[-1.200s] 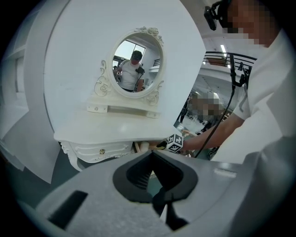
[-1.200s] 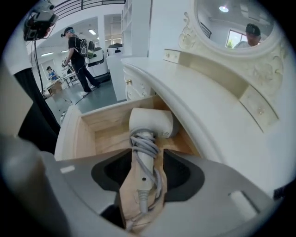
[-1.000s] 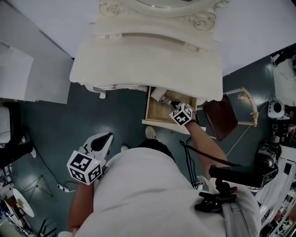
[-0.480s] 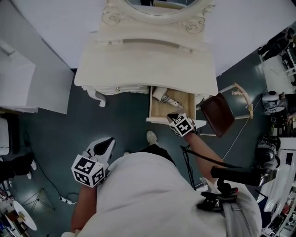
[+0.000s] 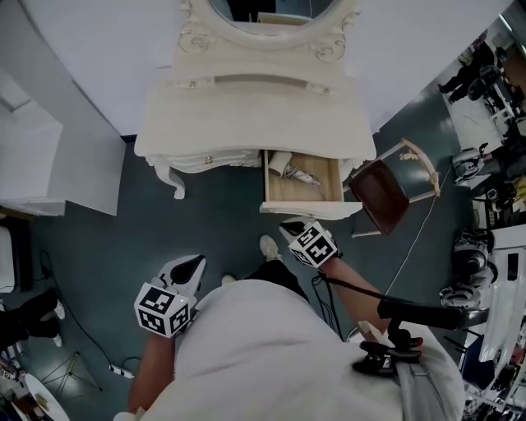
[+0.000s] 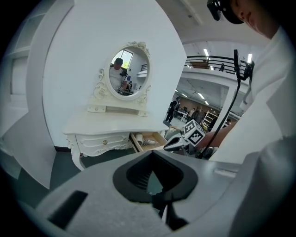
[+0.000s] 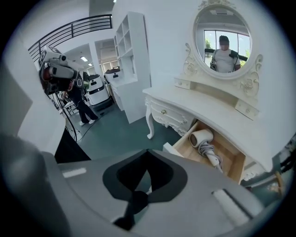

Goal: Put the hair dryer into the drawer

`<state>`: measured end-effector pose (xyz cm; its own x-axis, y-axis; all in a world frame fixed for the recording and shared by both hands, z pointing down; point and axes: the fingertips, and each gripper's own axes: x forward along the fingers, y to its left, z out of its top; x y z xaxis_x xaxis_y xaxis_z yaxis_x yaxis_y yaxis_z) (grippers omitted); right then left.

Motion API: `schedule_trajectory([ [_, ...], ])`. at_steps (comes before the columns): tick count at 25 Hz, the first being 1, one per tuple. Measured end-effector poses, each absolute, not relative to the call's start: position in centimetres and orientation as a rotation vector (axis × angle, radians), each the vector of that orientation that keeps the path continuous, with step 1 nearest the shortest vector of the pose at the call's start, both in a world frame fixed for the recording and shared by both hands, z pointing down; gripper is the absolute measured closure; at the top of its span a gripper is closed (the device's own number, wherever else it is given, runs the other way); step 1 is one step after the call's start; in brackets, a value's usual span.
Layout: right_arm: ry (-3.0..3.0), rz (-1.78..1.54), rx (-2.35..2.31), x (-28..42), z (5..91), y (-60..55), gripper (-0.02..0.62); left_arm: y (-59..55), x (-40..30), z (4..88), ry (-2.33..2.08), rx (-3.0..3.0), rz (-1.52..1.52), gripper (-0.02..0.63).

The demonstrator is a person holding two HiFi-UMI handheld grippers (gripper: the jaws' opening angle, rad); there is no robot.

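The white hair dryer (image 5: 285, 167) lies with its cord in the open wooden drawer (image 5: 302, 205) of the white dressing table (image 5: 246, 115). It also shows in the right gripper view, hair dryer (image 7: 202, 138) inside the drawer (image 7: 232, 170). My right gripper (image 5: 288, 229) hangs just in front of the drawer, apart from it, jaws shut and empty (image 7: 138, 199). My left gripper (image 5: 196, 262) is low at the left over the floor, jaws shut on nothing (image 6: 159, 200). From its view I see the right gripper (image 6: 168, 145) beside the drawer (image 6: 147, 139).
A chair with a brown seat (image 5: 385, 194) stands tilted right of the drawer. An oval mirror (image 5: 271, 8) tops the table. A white cabinet (image 5: 33, 152) is at the left. Cables and equipment (image 5: 477, 247) crowd the floor at the right.
My right gripper has drawn back out of the drawer toward me and risen, leaving the hair dryer inside. My left gripper has drifted slightly across the floor area.
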<state>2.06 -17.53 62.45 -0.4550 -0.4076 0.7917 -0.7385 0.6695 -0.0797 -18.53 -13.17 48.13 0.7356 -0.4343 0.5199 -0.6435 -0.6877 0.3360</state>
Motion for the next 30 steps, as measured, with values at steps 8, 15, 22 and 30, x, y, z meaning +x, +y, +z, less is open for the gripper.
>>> schedule_trajectory([
  [8, -2.193, 0.48, 0.871, -3.1, 59.3, -12.4, 0.597, -9.5, -20.3, 49.1, -0.77, 2.442, 0.549, 0.603],
  [15, -2.214, 0.429, 0.865, -4.8, 58.5, -8.7, 0.597, -7.2, -20.5, 49.6, -0.731, 2.458, 0.557, 0.603],
  [22, -2.211, 0.42, 0.891, -5.4, 58.1, -7.3, 0.597, -6.2, -20.5, 50.0, -0.698, 2.478, 0.569, 0.603],
  [30, -2.203, 0.375, 0.879, -6.1, 58.0, -6.5, 0.597, -5.5, -20.6, 50.4, -0.686, 2.478, 0.57, 0.603],
])
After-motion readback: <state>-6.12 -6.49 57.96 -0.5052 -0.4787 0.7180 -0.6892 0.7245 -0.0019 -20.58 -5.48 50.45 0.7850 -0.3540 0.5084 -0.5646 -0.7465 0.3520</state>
